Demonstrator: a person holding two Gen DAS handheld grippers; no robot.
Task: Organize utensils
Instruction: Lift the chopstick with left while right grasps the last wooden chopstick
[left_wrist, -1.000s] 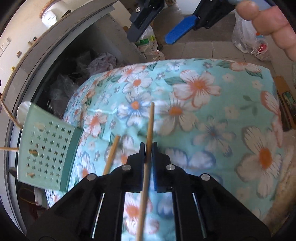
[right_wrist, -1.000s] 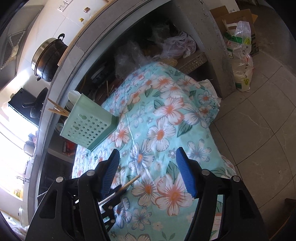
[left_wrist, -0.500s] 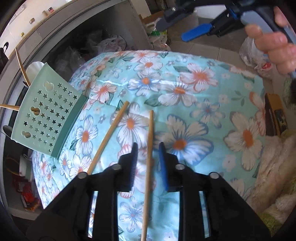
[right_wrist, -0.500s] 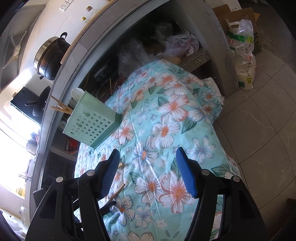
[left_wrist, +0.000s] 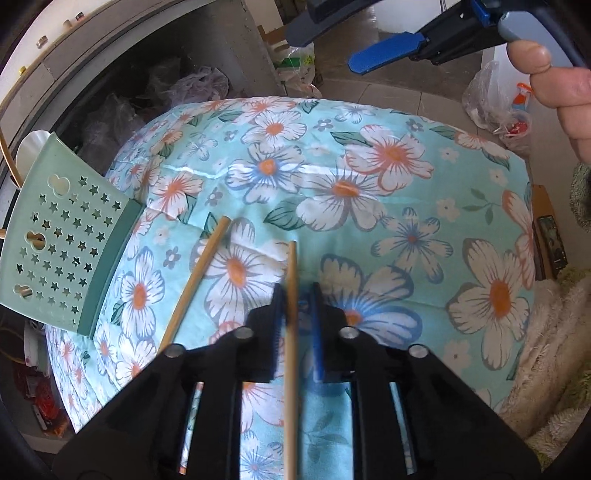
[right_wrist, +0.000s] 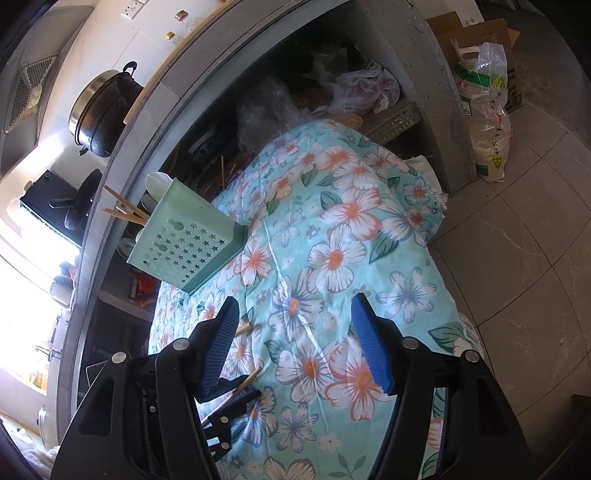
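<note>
Left jaws: left gripper (left_wrist: 298, 295) is parted a little, with one chopstick (left_wrist: 291, 332) running up the gap; its left pad looks to touch the stick, the right pad stands just clear. Whether it pinches, I cannot tell for sure; it reads as released.
Right jaws: right gripper (right_wrist: 295, 343) is spread wide, nothing between its blue pads (right_wrist: 371, 350), hovering above the cloth.
Chopsticks on the cloth: two. The second chopstick (left_wrist: 195, 288) lies just beside the first, slanted toward the holder, apart from the left gripper.
Chopsticks in the holder: at least two wooden sticks (right_wrist: 122, 210) poke out of its top; the exact count is unclear.
Holder: one mint-green utensil holder (left_wrist: 62, 243) with star-shaped holes, standing at the cloth's left edge.
Cloth: one flowered tablecloth (left_wrist: 369, 192), turquoise with white and orange blooms.
Hand: one hand (left_wrist: 554, 85) holds the right gripper, seen at the top right of the left view.
Pot: one dark pot (right_wrist: 103, 114) on the counter.
</note>
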